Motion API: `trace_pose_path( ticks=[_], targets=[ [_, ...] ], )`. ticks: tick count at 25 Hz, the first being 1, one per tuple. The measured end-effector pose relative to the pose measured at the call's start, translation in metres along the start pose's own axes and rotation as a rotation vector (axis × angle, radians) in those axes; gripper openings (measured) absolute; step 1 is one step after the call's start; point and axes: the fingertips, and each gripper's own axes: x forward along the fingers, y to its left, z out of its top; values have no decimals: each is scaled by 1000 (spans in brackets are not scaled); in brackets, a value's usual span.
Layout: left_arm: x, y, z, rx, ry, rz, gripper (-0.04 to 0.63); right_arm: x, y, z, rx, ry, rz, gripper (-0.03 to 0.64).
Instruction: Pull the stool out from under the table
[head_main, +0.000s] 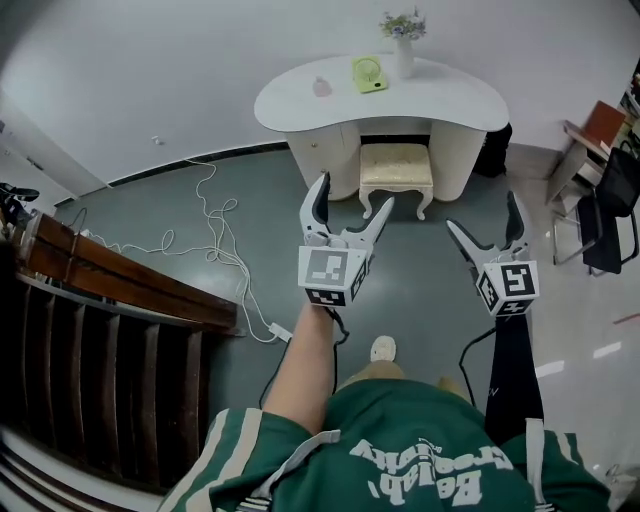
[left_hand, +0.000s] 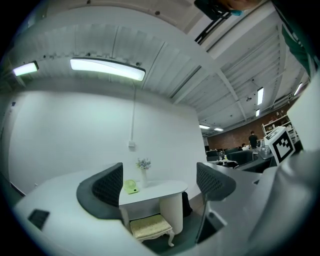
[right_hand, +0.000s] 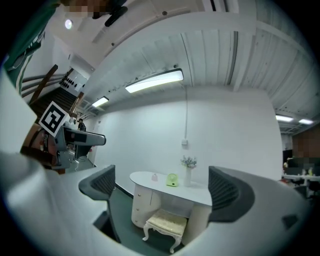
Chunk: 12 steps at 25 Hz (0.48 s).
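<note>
The stool (head_main: 396, 165) stands upright on curved white legs. Its cream cushioned seat sits partway inside the knee gap under the front edge of the white, kidney-shaped desk (head_main: 450, 98), and its two front legs stand clear of that edge.

cream stool (head_main: 396, 165), white table (head_main: 300, 100), green fan (head_main: 368, 74).
</note>
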Motion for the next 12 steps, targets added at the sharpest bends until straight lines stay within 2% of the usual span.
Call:
trace_pose_path(
  ticks=[6, 12],
  targets=[
    [49, 42, -17, -4, 15, 6, 442, 60, -13, -10, 7, 13, -22, 588],
    [79, 60, -34, -1, 37, -16, 442, 94, -22, -25, 14, 28, -35, 588]
  ],
)
